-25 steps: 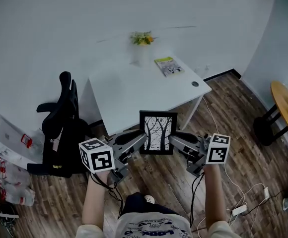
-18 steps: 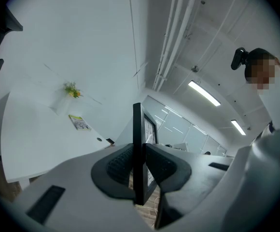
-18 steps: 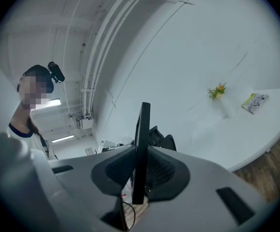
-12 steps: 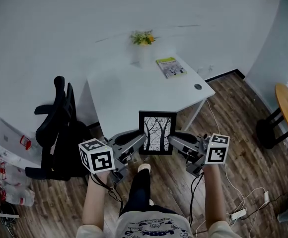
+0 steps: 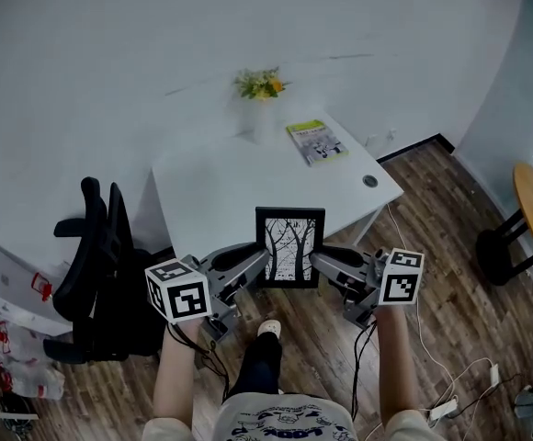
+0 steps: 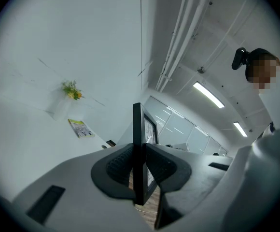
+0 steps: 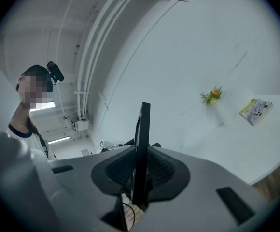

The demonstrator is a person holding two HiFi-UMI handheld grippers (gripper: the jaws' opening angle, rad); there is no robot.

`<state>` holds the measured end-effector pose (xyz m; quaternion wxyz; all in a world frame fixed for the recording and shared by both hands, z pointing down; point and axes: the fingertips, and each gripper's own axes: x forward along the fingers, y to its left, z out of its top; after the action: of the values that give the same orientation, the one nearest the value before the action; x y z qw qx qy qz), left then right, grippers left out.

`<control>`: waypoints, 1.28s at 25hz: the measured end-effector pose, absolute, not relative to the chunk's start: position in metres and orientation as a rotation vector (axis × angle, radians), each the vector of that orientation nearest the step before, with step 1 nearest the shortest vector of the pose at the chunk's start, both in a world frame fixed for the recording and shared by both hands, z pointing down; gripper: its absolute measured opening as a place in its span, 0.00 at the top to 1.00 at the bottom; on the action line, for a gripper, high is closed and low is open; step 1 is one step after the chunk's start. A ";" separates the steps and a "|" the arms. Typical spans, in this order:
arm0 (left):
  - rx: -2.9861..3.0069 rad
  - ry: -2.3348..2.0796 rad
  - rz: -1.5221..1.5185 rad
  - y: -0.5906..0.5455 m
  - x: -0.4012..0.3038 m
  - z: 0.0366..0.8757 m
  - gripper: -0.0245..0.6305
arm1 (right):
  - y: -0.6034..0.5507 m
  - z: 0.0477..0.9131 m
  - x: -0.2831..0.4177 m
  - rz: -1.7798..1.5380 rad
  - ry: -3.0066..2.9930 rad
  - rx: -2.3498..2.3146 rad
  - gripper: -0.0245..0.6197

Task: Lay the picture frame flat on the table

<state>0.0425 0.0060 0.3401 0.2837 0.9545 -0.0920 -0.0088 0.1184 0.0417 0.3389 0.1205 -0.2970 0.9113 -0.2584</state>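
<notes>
Head view: the picture frame [image 5: 289, 247] is upright in the air at the near edge of the white tabletop [image 5: 221, 177]. The left gripper [image 5: 259, 261] jaws clamp its left side, the right gripper [image 5: 319, 263] jaws its right.

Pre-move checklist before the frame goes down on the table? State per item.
1. Left tongs grip: pads clamped on the picture frame's left edge. ok
2. Right tongs grip: pads clamped on its right edge. ok
3. Frame flat: it is held upright in the air. not ok
4. Landing spot: the near part of the white table is bare; the booklet and flowers sit at the far side. ok
5. Frame fully over the tabletop: it is at the near edge. cannot tell
6. Back stand folded: the back is not shown. cannot tell
</notes>
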 end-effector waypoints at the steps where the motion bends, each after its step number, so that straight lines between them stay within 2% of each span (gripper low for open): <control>1: 2.546 -0.247 -0.022 -0.018 0.049 0.340 0.83 | 0.018 0.339 0.125 -0.763 2.658 -0.871 0.83; 15: 2.554 -0.204 -0.019 -0.209 0.101 0.324 0.83 | -0.172 0.322 0.176 -0.755 2.645 -0.909 0.83; 32: 2.474 -0.304 -0.037 -0.314 0.082 0.351 0.83 | -0.283 0.347 0.160 -0.874 2.669 -0.859 0.83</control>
<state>0.0816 -0.3138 0.3508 0.3186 0.9407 -0.1154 -0.0141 0.1597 -0.2831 0.3473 0.1019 -0.2908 0.9041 -0.2962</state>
